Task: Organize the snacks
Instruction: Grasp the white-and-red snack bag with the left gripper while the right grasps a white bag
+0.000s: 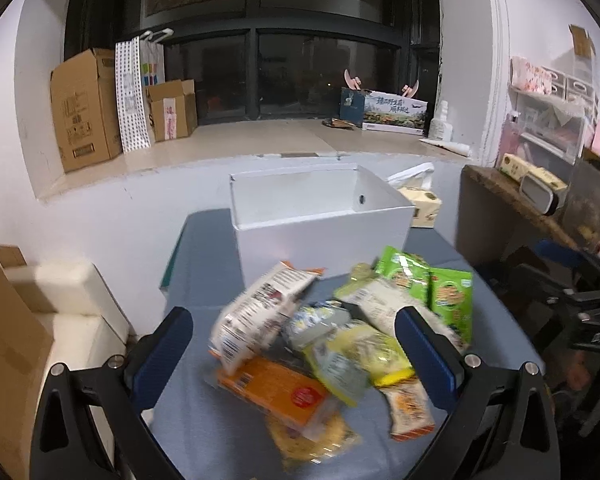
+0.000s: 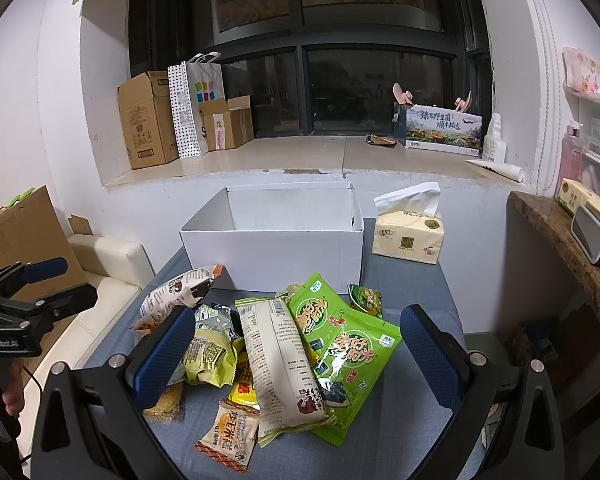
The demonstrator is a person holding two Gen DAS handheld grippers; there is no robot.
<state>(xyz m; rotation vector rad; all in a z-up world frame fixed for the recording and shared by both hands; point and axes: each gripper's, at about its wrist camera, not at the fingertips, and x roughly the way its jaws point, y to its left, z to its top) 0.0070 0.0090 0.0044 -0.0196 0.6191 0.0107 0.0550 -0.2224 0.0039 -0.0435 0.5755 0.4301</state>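
A pile of snack packets lies on the blue-grey table (image 2: pixel 416 432) in front of an open, empty white box (image 2: pixel 274 248). In the right wrist view I see green seaweed bags (image 2: pixel 352 354), a long white packet (image 2: pixel 280 364) and a yellow packet (image 2: pixel 210 354). My right gripper (image 2: pixel 298 354) is open above the pile, holding nothing. In the left wrist view the pile is blurred: an orange packet (image 1: pixel 274 390), a white packet (image 1: pixel 256 316), green bags (image 1: pixel 448 294) and the box (image 1: pixel 320 236). My left gripper (image 1: pixel 294 350) is open and empty over the pile; it also shows at the left edge of the right wrist view (image 2: pixel 48 280).
A tissue pack (image 2: pixel 410 234) stands right of the box. A brown shelf (image 2: pixel 560 236) with small items is at the right. A cream sofa (image 2: pixel 104 264) and cardboard (image 2: pixel 20 232) are at the left. Cardboard boxes (image 2: pixel 148 120) and a printed box (image 2: pixel 440 128) sit on the window ledge.
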